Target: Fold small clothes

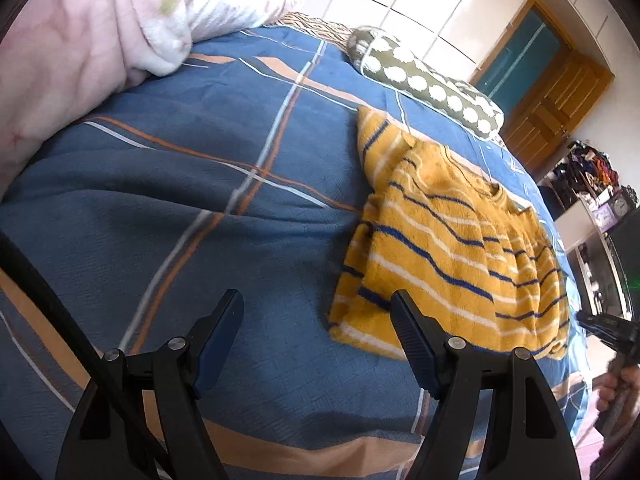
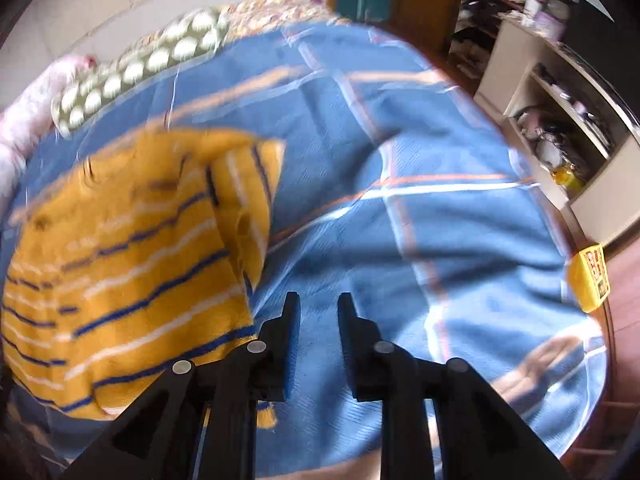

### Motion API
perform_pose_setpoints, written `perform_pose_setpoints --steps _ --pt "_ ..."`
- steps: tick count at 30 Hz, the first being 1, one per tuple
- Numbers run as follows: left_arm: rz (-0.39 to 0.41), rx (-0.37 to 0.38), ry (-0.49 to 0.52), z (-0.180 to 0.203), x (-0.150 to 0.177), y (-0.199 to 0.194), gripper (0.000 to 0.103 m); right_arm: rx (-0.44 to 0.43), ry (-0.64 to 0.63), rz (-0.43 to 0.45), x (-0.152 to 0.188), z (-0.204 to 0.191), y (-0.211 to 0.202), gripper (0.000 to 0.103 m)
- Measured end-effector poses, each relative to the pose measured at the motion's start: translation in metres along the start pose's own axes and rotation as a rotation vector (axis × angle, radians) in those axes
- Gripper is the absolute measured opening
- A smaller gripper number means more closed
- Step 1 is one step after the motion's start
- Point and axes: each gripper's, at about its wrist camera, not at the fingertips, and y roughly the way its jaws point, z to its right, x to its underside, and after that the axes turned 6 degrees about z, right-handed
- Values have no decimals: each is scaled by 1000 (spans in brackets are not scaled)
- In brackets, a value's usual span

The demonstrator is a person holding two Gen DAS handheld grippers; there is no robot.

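Above: striped yellow sweater point(image 1: 448, 248) lying partly folded on a blue plaid bedspread point(image 1: 200, 200).

Left gripper point(image 1: 316, 312) hovers over the bedspread, jaws wide and empty, its right finger beside the sweater's hem. Right gripper point(image 2: 319, 308) (view motion-blurred) hangs just right of the sweater, jaws narrowly apart, holding nothing. A dotted bolster pillow point(image 1: 428, 80) lies beyond the sweater's collar.

One yellow striped sweater point(image 1: 452, 248) point(image 2: 132, 264) is counted on the blue plaid bedspread point(image 1: 200, 200) point(image 2: 420, 240). One green dotted bolster point(image 1: 424, 80) point(image 2: 132, 76) is seen beyond the sweater, and one pink quilt point(image 1: 80, 40) beside the bolster. Two grippers are counted: left gripper point(image 1: 316, 310), right gripper point(image 2: 319, 308). One yellow box point(image 2: 592, 280) is seen off the bedspread's edge.
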Motion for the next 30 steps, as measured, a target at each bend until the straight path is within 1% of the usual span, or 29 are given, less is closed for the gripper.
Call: perform_pose_setpoints --steps 2,3,4,5,6,7,9,10,11,13,14,16,18,19,21,22,23,24,25,28,29,30 --pt "17 -16 -4 -4 -4 -5 74 -51 -35 27 1 -18 -19 22" --pt "29 -25 -10 -7 -7 -9 74 -112 -82 35 4 -40 -30 22" --pt "45 -32 -14 -10 -9 -14 74 -147 -110 35 7 -54 -35 25" --pt "63 -41 -18 -14 -12 -19 74 -201 -161 29 11 -75 -40 28" --pt "83 -57 -23 -20 -16 -25 74 -258 -231 22 19 -104 -45 32" --pt "107 -83 -32 -27 -19 -31 74 -296 -286 20 26 -124 -47 35" --pt "135 -118 -57 -41 -24 -39 74 -366 -449 22 55 -181 -56 39" --pt "148 -135 -78 -52 -26 -43 74 -377 -518 27 70 -202 -58 42" --pt "154 -145 -100 -61 -28 -46 74 -387 -631 43 92 -233 -61 43" --pt "154 -142 -153 -80 -30 -52 74 -391 -760 67 115 -262 -60 44" --pt "150 -133 -185 -90 -30 -54 74 -383 -840 86 133 -284 -60 44" --pt "142 -126 -237 -105 -30 -56 74 -381 -905 97 152 -302 -53 44" --pt "134 -117 -262 -113 -30 -57 74 -349 -967 113 168 -324 -44 44" --pt "134 -116 -265 -115 -30 -58 74 -306 -1003 151 174 -334 -39 44" --pt "138 -118 -265 -116 -29 -60 74 -254 -1053 212 178 -343 -30 43" --pt "141 -118 -264 -117 -28 -62 74 -239 -1059 216 177 -345 -24 20" --pt "144 -118 -264 -117 -28 -63 74 -250 -1036 184 173 -350 -17 4" --pt "144 -119 -265 -117 -27 -63 74 -285 -969 140 166 -351 -15 7" --pt "143 -119 -267 -118 -26 -63 74 -312 -922 124 160 -353 -16 6" --pt "136 -123 -284 -121 -25 -62 74 -432 -755 47 133 -359 -12 6" --pt "134 -122 -292 -122 -25 -61 74 -447 -733 38 131 -361 -11 6" --pt "136 -124 -294 -122 -25 -61 74 -477 -707 10 126 -364 -6 7"
